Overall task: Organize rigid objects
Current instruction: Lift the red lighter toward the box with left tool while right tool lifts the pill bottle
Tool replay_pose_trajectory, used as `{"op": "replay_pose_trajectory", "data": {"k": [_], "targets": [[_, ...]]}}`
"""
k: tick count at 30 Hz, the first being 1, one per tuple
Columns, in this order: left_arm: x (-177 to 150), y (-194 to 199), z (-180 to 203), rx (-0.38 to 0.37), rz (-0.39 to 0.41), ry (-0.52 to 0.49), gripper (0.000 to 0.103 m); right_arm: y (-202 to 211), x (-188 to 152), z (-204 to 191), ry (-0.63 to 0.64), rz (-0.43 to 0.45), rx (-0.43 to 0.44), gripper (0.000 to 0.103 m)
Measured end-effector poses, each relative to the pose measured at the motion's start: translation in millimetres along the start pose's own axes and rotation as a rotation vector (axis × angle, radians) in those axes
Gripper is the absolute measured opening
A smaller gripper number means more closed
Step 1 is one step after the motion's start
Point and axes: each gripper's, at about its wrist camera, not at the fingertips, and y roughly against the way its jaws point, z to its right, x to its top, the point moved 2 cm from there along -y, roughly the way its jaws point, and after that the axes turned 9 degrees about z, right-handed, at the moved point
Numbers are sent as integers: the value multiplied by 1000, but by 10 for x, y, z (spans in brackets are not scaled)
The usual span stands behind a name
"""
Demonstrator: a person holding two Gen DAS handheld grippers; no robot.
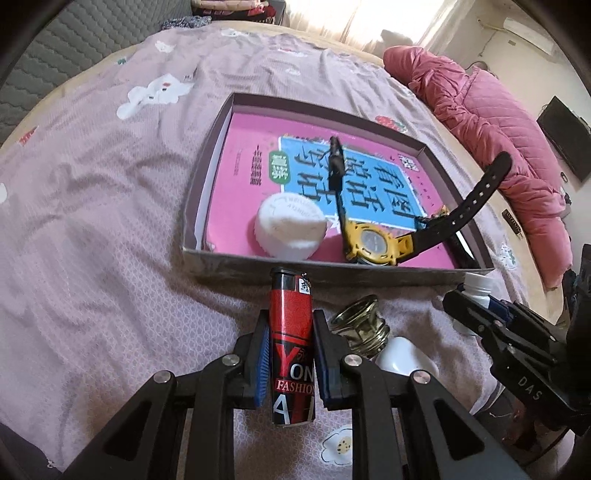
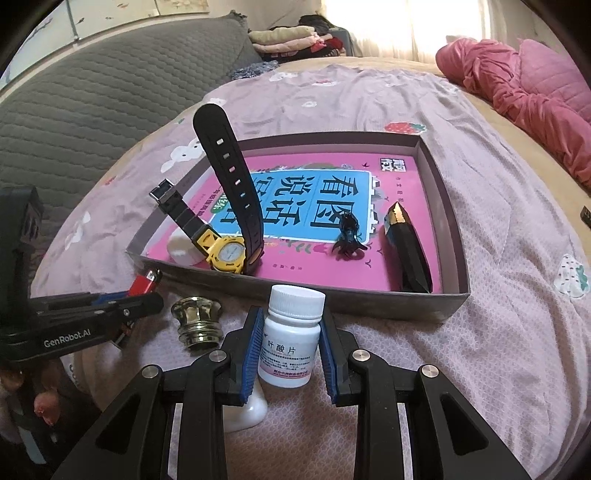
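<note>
Tongs on both hands are loaded: the left tongs [image 1: 290, 354] clamp a red lighter [image 1: 291, 347], the right tongs [image 2: 290, 354] grip a white pill bottle [image 2: 291, 336], both just short of the shallow box [image 2: 448, 306] on the bed. Beyond, the watch [image 2: 227, 253] props its strap upright inside; a careless drop-in could topple it, or the tall bottle may tip over.

We look across a bed [image 1: 110, 192] under a mauve printed sheet, a pink quilted duvet [image 2: 535, 88] bunched at its edge, a grey sofa [image 2: 92, 122] beside it, and daylight through curtains [image 2: 399, 26].
</note>
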Motion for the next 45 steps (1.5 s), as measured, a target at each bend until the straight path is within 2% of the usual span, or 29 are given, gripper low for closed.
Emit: {"op": "replay_pose_trajectory", "data": {"k": [12,28,34,38,45], "targets": [[114,154,-37,-7,46,24,21,118,60,48,-21,32,-16,29],[249,245,62,-11,89,-8,21,227,170,117,-47,71,-31,29],[330,256,49,-3,106,-18,21,251,213,128,-46,89,-33,25],[359,235,25,3,105,-17,21,210,197,153,-38,69,-44,22],[371,207,17,-3,103,-16,21,251,-16,199,-4,6,-1,22]]}}
